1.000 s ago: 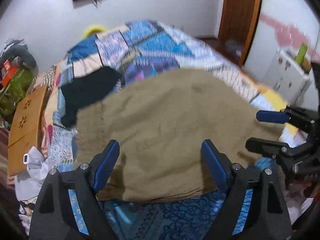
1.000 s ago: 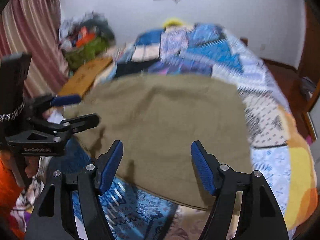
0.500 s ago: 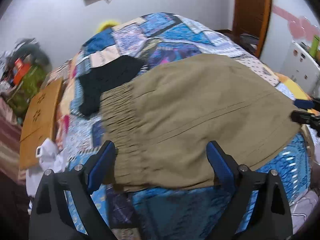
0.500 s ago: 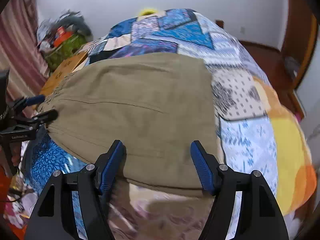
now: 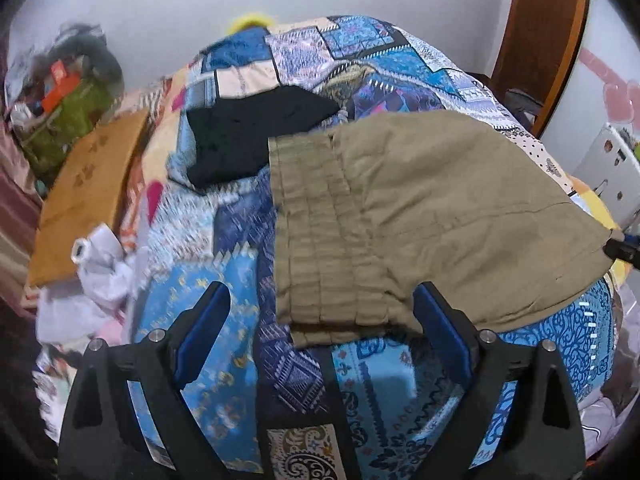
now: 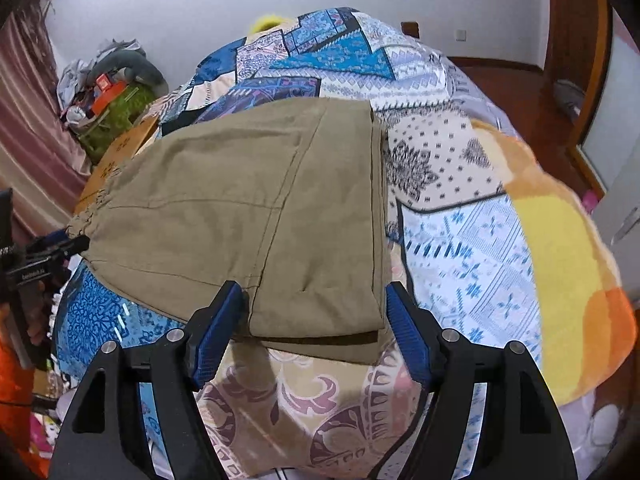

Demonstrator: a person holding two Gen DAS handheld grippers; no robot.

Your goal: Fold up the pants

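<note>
1. Left wrist view: the left tongs [image 5: 322, 330] are spread wide and hold nothing, hovering just off the near corner of the waistband. The khaki pants [image 5: 424, 216] lie flat on the patchwork bedspread [image 5: 360, 52], the elastic waistband [image 5: 316, 236] nearest this camera. The waistband is ribbed and gathered, with parallel stitch rows; the rest is plain woven cloth, matte and lightly creased, with one long seam running across. A black garment [image 5: 256, 132] lies just beyond the waistband's far corner, seemingly touching it. A wooden board [image 5: 88, 196] and crumpled white cloth [image 5: 100, 268] sit off the bed's left side. At the right edge, the other tool's tip touches the pants' edge.

2. Right wrist view: the right tongs [image 6: 314, 330] are likewise spread and empty, straddling the leg-hem end of the pants [image 6: 248, 208]. Here the cloth shows stacked layers, a straight doubled edge on the right and a dark strip at the near hem, so the pants look already folded at least once. The bed cover below is soft and printed.

3. Judgement on the step in hand: the next fold likely brings hem toward waistband. It would go best if each pair of tongs pinches all layers at a near corner, lifts evenly, and keeps edges aligned, since the thin cloth will sag and slide.
</note>
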